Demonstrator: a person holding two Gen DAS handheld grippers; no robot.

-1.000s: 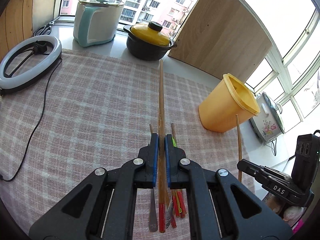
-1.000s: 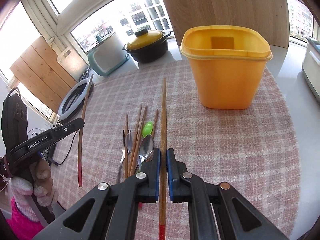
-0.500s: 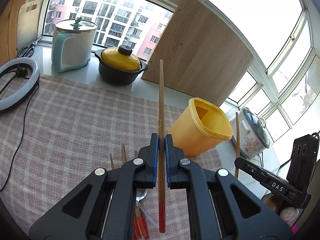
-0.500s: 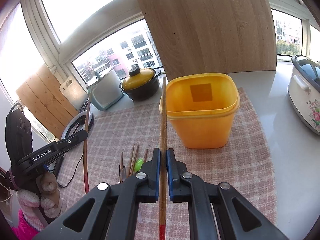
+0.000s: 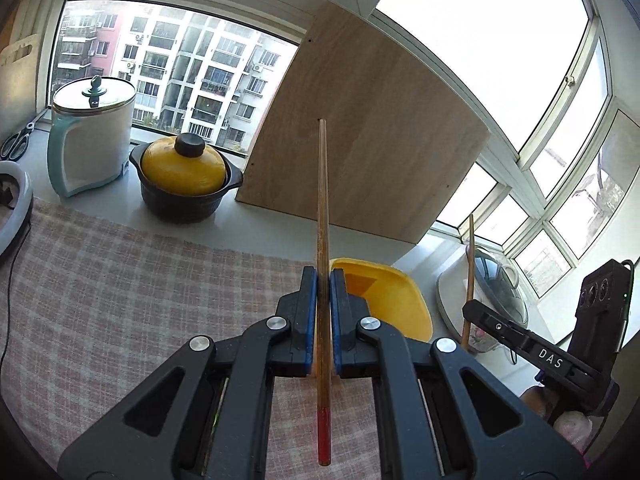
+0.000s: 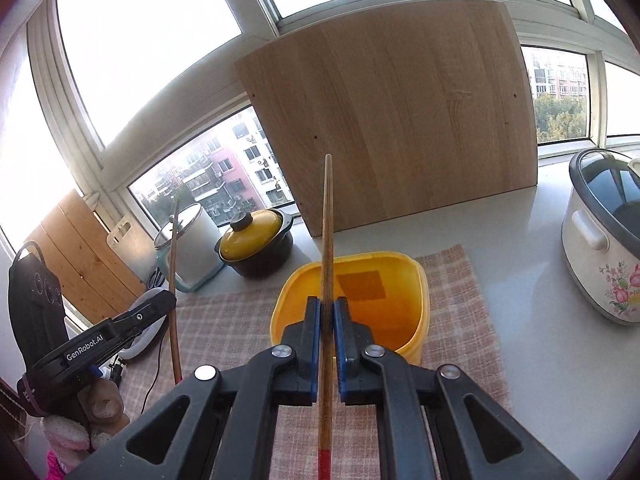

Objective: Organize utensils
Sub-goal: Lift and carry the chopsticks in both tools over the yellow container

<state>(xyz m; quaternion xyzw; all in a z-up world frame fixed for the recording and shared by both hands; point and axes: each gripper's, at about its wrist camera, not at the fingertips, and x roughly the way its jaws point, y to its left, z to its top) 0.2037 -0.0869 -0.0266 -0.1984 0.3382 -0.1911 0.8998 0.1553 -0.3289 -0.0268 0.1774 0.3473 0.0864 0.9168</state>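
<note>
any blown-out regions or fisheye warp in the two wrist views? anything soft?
Left wrist: sky through the upper right window panes is clipped white; the wooden board bows from fisheye warp; the chopstick in the left gripper is sharp. Right wrist: upper panes clipped too, window frames curve strongly, yellow bin and the right gripper are crisp. Dark vignette in the corners of both.

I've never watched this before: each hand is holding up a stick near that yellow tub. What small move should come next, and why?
Probably lower the right tongs so their red-tipped wooden chopstick goes into the open yellow plastic tub. That chopstick stands clamped, red end down, above the tub's mouth, and the tub looks empty. The left tongs grip a second chopstick beside the tub.
</note>
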